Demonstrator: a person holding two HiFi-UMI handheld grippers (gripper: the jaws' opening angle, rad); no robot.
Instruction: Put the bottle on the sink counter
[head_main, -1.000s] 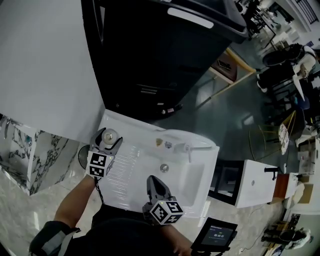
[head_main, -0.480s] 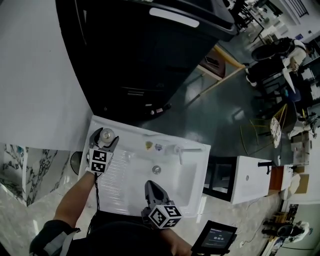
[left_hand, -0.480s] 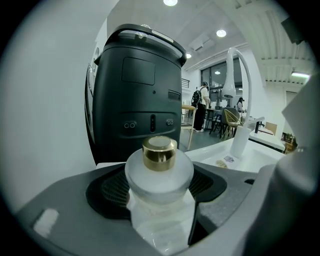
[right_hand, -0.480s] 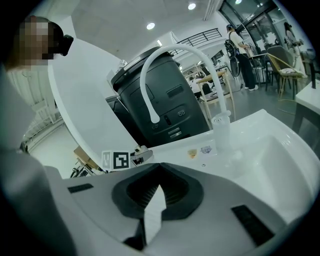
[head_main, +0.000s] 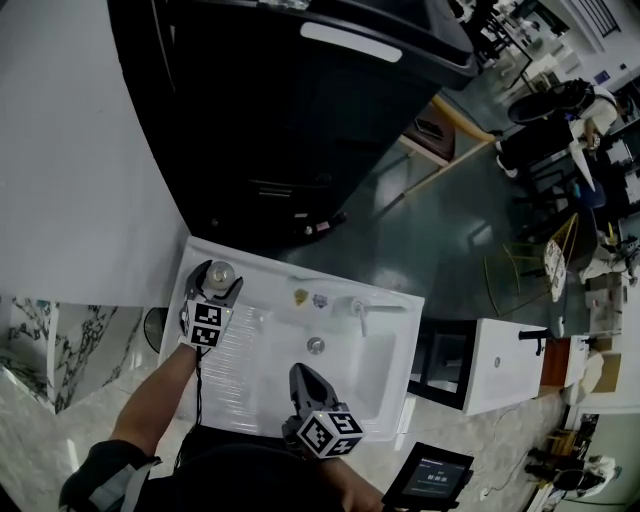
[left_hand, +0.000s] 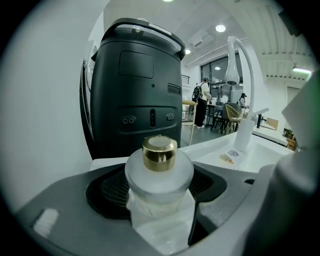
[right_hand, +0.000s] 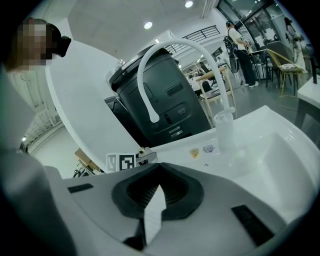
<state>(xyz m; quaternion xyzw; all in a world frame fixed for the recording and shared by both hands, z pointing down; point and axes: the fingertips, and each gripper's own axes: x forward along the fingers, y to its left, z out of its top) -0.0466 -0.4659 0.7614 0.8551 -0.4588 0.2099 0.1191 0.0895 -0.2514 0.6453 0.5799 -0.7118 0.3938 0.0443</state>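
The left gripper (head_main: 216, 283) is pinching a frosted bottle (left_hand: 159, 172) with a gold cap (left_hand: 159, 152), holding it upright over the back left corner of the white sink counter (head_main: 238, 372); whether its base is touching the counter cannot be told. A big black machine (head_main: 300, 130) is looming just behind it. Two small stickers (head_main: 309, 297) are lying on the rim beside the white faucet (head_main: 361, 312), which is arching over the basin (head_main: 372, 362) with its drain (head_main: 315, 345). The right gripper (head_main: 303, 374) is hovering at the near edge, jaws drawn together on nothing.
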